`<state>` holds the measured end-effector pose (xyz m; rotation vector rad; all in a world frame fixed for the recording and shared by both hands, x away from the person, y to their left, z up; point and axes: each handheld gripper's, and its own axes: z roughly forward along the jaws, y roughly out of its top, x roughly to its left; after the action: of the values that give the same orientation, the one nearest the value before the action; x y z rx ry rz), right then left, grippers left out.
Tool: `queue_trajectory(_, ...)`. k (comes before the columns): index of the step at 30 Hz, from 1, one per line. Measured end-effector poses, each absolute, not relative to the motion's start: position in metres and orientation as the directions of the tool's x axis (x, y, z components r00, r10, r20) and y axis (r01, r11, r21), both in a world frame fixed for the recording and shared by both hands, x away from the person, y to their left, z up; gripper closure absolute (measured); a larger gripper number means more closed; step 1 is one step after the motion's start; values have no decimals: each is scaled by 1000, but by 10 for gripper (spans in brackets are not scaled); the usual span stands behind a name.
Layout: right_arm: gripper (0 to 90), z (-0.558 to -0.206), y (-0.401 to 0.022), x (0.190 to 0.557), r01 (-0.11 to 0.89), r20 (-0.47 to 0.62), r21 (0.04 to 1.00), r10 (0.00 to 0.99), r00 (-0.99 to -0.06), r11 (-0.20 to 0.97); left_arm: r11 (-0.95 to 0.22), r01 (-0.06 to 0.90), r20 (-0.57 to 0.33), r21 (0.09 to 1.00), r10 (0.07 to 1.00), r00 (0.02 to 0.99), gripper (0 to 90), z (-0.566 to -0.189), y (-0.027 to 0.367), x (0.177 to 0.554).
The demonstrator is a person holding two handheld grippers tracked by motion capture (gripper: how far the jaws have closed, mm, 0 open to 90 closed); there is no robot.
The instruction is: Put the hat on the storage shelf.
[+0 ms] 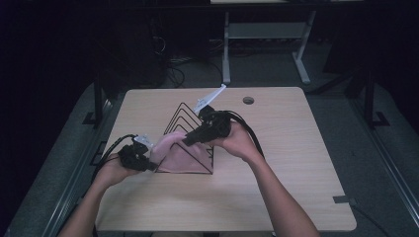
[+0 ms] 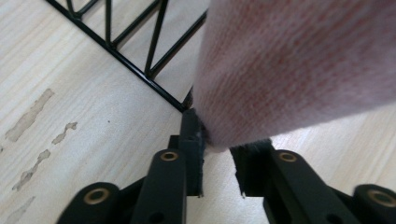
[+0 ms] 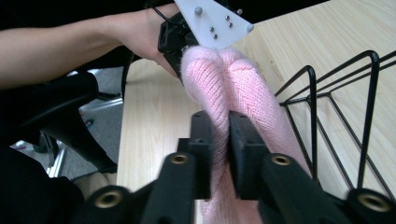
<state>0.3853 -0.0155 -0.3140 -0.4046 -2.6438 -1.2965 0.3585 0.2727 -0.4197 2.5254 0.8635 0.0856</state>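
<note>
A pink knitted cloth [image 1: 175, 154] lies over the front of a black wire rack [image 1: 182, 112] at the table's middle. My left gripper [image 1: 147, 158] is at the cloth's left end. In the left gripper view its jaws [image 2: 219, 140] pinch the cloth's [image 2: 299, 65] lower edge at their tips, beside the rack's base [image 2: 135, 70]. My right gripper [image 1: 188, 140] comes in from the right, above the rack. It is shut on a thick fold of the cloth [image 3: 224, 74], which runs from its jaws [image 3: 222, 123] to the left gripper [image 3: 187, 39].
The wooden table [image 1: 296, 173] has a round cable hole [image 1: 248, 100] at the back. The rack's upright wire dividers [image 3: 327, 93] stand just right of the held fold. A desk frame [image 1: 267, 34] and cables stand on the floor beyond.
</note>
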Motion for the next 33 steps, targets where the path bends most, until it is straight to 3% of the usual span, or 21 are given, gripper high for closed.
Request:
queue_trajectory(5, 654, -318, -26, 383, 345, 300, 754, 174, -938, 559, -672, 564, -99, 480, 598, 795, 708, -412, 277, 354)
queue_trajectory(17, 552, -317, -56, 379, 376, 295, 761, 233, -926, 529, -668, 554, -97, 496, 592, 800, 662, -404, 281, 350)
queue_trajectory(22, 473, -317, -71, 379, 415, 304, 753, 289, -908, 512, -655, 567, -109, 500, 601, 792, 635, -401, 280, 349)
queue_trajectory(33, 401, -320, -107, 381, 464, 297, 742, 383, -875, 483, -647, 559, -108, 519, 599, 794, 588, -394, 280, 347)
